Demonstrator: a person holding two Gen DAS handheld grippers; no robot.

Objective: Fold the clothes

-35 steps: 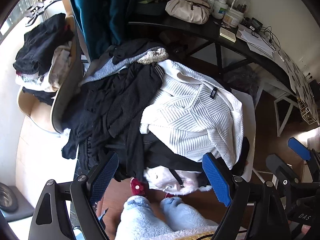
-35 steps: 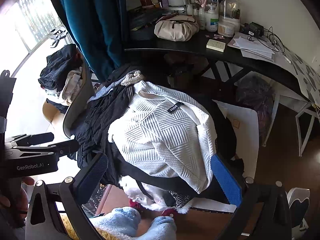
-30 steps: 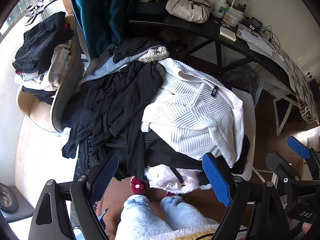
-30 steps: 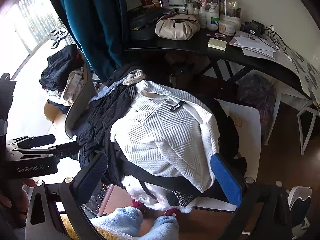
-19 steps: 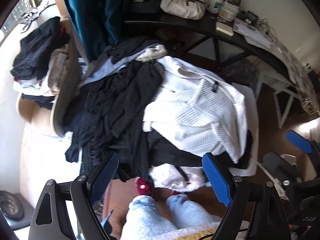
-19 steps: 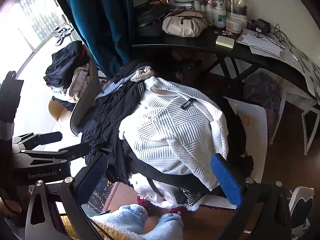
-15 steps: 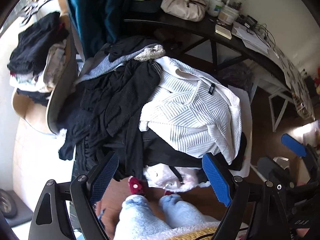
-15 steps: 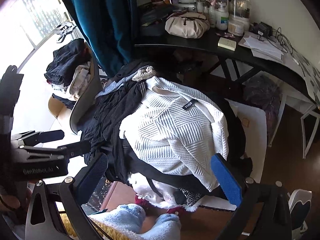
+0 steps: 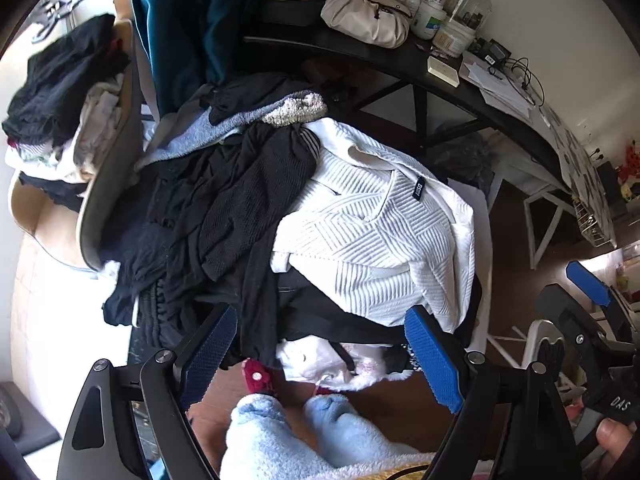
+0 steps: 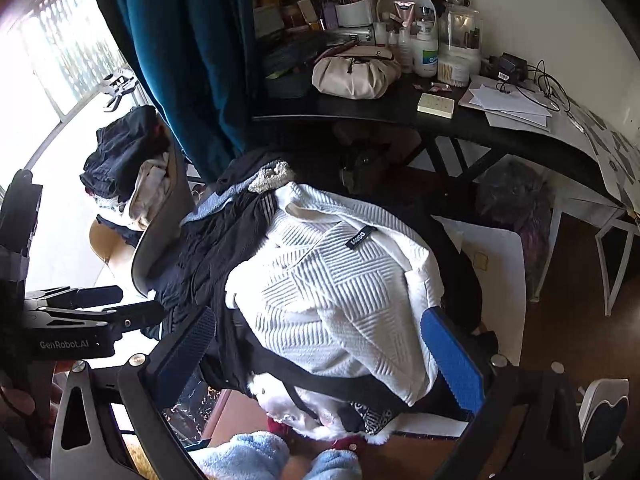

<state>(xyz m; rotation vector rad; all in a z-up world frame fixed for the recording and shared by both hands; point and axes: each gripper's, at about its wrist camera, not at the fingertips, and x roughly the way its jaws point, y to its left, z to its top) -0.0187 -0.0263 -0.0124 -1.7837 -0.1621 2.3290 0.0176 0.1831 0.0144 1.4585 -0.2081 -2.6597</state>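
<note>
A heap of clothes fills the middle of both views. On top lies a white ribbed top with a small black label. Black garments spread to its left, and a grey-blue piece lies at the far side. My left gripper hovers open above the heap's near edge, nothing between its blue pads. My right gripper is open too, just over the white top's near side. The right gripper also shows at the right edge of the left wrist view.
A black desk with a beige bag, bottles and papers stands behind the heap. A chair on the left carries more clothes. A teal curtain hangs behind. The person's blue-socked feet rest on the wooden floor.
Both grippers have shifted slightly over the heap, swaying a little left and right, and stay open. The clothes have not moved.
</note>
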